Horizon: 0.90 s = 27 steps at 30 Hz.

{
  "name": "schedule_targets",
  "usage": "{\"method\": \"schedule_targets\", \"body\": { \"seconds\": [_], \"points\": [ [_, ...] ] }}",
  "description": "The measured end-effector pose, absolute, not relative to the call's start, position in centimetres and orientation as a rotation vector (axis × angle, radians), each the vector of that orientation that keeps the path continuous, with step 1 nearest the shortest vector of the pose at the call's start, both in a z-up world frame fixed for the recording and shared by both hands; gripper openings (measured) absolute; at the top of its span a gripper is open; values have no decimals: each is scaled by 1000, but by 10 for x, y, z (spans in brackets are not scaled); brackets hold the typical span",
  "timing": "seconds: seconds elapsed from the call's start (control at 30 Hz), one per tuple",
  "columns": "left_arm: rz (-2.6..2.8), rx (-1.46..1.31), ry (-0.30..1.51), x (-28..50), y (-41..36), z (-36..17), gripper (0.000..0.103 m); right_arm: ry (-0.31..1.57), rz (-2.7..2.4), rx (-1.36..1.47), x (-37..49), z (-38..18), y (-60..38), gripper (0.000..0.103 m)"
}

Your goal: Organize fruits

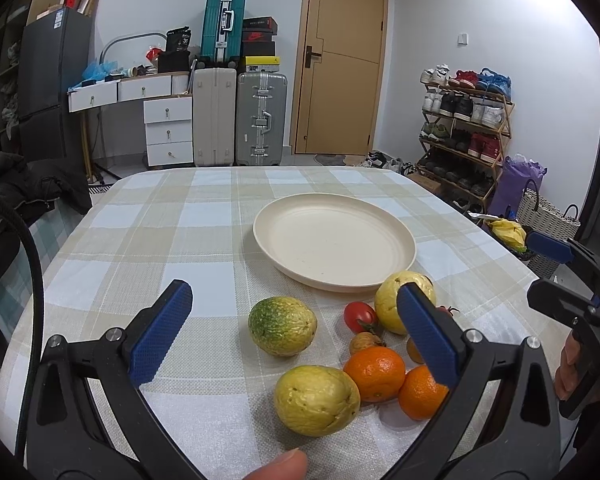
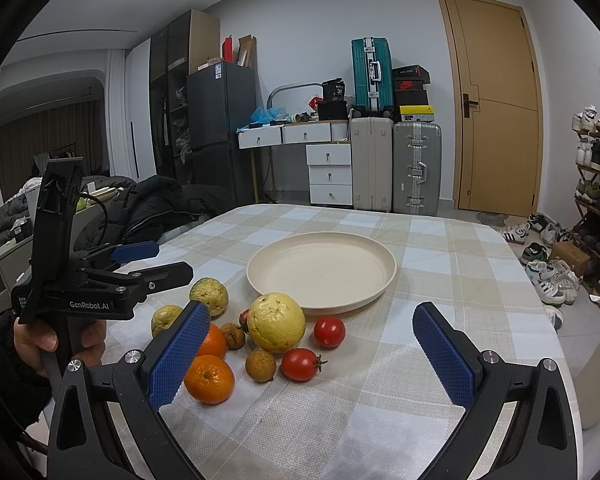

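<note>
We are holding the left hand-held gripper [image 1: 296,332] wide apart and empty above the fruits [image 1: 316,400] on the checked tabletop [image 1: 160,240]; our right hand-held gripper [image 2: 312,360] is likewise gaping, gripping nothing, near the cream plate [image 2: 320,268].

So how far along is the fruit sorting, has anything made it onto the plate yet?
Nothing looks done yet: the cream plate holds no fruit. Nothing is in hand either; the left gripper and right gripper both hover with jaws open. Left to move: the guavas, oranges, tomatoes and small brown fruits on the tablecloth.
</note>
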<state>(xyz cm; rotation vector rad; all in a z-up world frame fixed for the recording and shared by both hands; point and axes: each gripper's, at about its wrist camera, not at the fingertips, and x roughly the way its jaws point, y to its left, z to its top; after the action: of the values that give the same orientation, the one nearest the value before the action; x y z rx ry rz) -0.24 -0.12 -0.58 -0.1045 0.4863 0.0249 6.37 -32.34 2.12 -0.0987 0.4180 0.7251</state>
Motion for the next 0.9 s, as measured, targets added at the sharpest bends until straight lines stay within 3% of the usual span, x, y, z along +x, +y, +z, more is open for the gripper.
{"method": "schedule_targets", "body": {
  "seconds": [0.9],
  "points": [
    [23, -101, 488, 2, -6, -9, 102, 425, 729, -104, 66, 19, -323, 103]
  ]
}}
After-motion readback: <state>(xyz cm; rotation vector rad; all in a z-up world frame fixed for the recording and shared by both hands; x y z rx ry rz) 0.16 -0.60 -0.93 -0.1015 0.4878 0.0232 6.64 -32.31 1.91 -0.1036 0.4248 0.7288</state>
